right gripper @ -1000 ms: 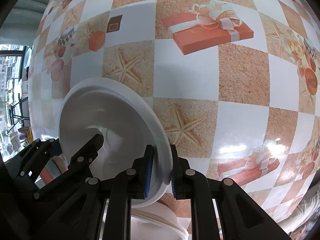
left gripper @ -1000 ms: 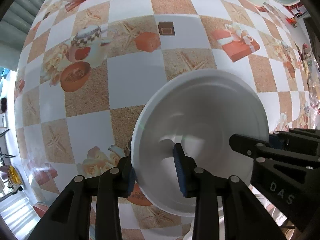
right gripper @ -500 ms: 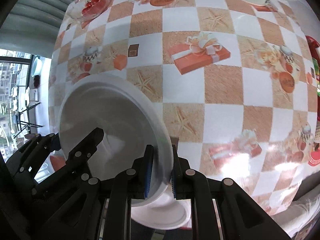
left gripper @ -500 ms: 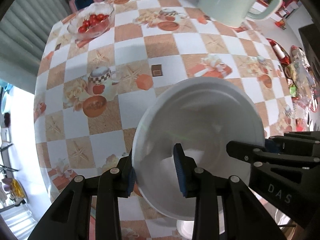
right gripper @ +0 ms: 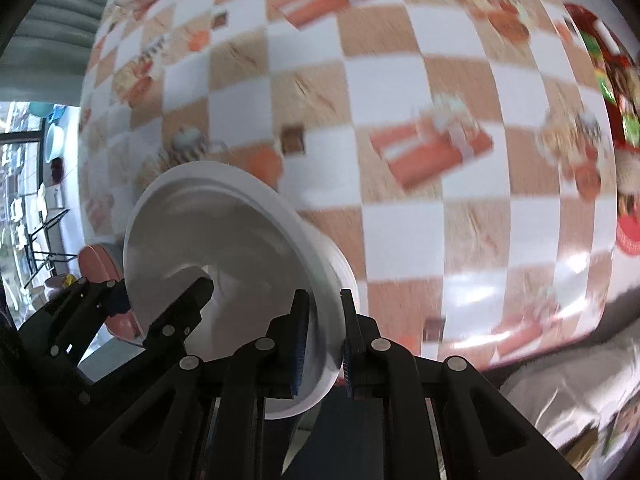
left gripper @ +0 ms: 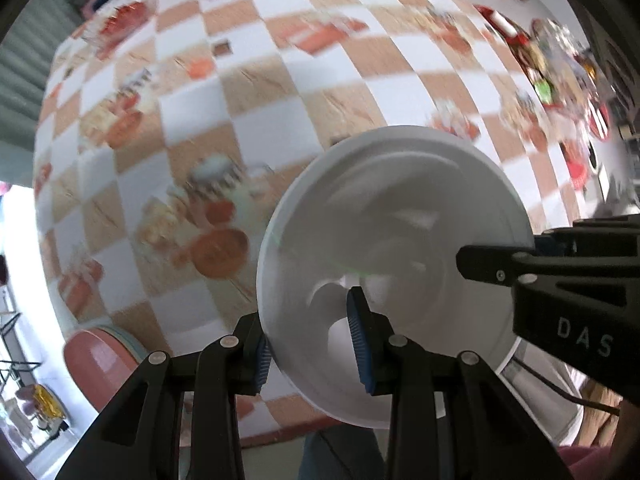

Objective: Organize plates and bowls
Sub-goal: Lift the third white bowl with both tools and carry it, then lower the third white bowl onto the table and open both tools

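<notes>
Left claw (left gripper: 310, 338) and right claw (right gripper: 322, 336) clamping opposite rims of white bowl (left gripper: 394, 268), above checkered table (left gripper: 248, 80).

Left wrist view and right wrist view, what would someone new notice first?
A white bowl fills the lower middle, gripped on its rim by both the left gripper and the right gripper. Behind it spreads a blurred orange-and-white checked tablecloth, and a pink plate sits at the near left edge.
</notes>
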Action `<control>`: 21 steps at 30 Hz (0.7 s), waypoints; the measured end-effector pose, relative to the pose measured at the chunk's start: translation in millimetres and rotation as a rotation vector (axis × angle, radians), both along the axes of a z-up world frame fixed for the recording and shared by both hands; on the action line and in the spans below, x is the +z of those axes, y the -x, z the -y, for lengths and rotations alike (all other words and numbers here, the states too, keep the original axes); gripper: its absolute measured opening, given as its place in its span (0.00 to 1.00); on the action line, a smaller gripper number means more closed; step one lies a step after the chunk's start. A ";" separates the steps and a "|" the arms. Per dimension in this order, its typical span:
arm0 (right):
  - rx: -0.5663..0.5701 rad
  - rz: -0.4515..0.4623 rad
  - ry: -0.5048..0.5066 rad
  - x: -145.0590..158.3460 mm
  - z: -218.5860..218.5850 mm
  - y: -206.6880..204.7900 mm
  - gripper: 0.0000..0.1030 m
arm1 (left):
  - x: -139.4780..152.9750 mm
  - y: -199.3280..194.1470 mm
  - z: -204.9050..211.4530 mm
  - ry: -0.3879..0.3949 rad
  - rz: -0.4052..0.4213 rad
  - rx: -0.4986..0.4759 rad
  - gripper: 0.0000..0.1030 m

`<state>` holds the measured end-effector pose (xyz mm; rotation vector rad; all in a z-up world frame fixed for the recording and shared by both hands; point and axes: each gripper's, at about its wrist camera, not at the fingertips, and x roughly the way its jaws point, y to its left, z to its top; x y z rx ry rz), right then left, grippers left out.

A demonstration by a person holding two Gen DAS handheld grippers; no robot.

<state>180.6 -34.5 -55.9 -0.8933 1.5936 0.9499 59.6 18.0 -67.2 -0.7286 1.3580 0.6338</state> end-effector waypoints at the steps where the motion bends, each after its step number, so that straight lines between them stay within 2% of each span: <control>1: -0.007 -0.001 0.005 -1.5 3.4 -0.4 0.16 | -2.3 -0.9 3.5 0.007 -0.004 -0.012 0.35; 13: -0.023 -0.007 0.019 -18.5 18.6 6.6 0.16 | -15.7 -2.1 13.8 0.017 -0.036 -0.049 0.35; 15: -0.020 -0.017 0.020 -24.7 14.6 9.3 0.16 | -17.2 -0.8 15.5 0.027 -0.036 -0.046 0.40; 17: -0.020 -0.015 0.021 -24.3 16.7 7.5 0.17 | -18.6 -1.4 16.5 0.028 -0.033 -0.042 0.51; 18: -0.021 -0.014 0.021 -23.8 17.6 6.6 0.17 | -16.7 0.4 15.8 0.017 -0.031 -0.036 0.64; 19: -0.026 -0.015 0.020 -23.0 18.1 5.4 0.19 | -14.4 2.4 14.3 0.006 -0.028 -0.029 0.73; 20: -0.033 -0.012 0.018 -21.7 18.6 3.7 0.27 | -11.3 5.6 12.3 -0.008 -0.021 -0.020 0.75; 21: -0.039 -0.008 0.008 -19.3 19.1 1.4 0.54 | -8.9 8.6 10.2 -0.015 -0.015 -0.013 0.76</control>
